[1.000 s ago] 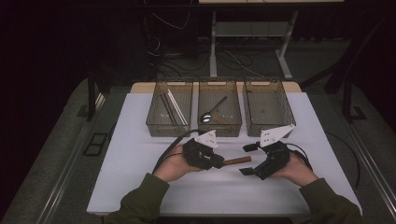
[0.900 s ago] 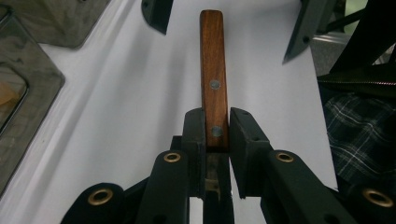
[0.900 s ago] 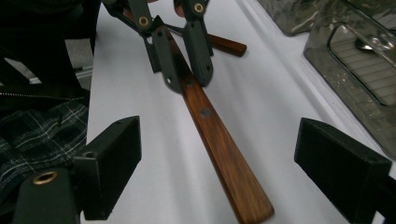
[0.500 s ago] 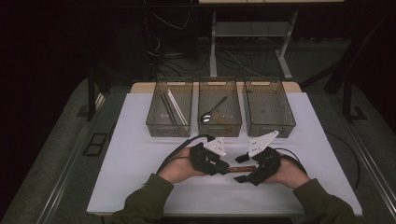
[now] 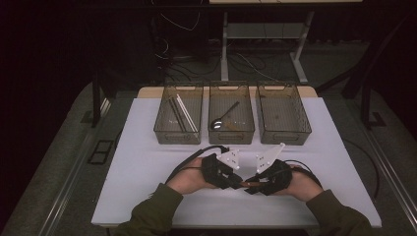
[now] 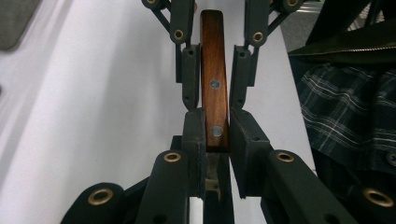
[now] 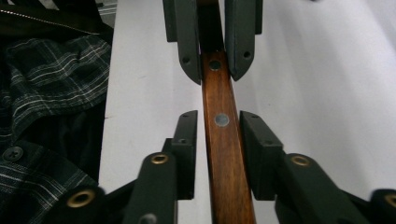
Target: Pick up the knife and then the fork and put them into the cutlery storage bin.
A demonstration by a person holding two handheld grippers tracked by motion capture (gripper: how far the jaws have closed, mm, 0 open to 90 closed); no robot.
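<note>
Near the table's (image 5: 147,147) front edge, the left gripper (image 5: 237,181) clamps the stiff, smooth wooden knife handle (image 6: 214,84); the right gripper (image 5: 249,185) has just been closing around it, pads barely clear. Grip mid-handle, by the 2 rivets.

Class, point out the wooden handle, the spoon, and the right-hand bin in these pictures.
wooden handle (image 6: 214,70), left gripper view, on the wood above its upper rivet.
spoon (image 5: 218,123), high view, on its bowl in the middle bin.
right-hand bin (image 5: 286,139), high view, on its near wall.

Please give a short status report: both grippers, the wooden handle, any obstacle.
Left gripper shut on wooden handle. Right gripper jaws just closing around its other end, small gaps remain. Handle bridges both above white table. Nothing in the way.
</note>
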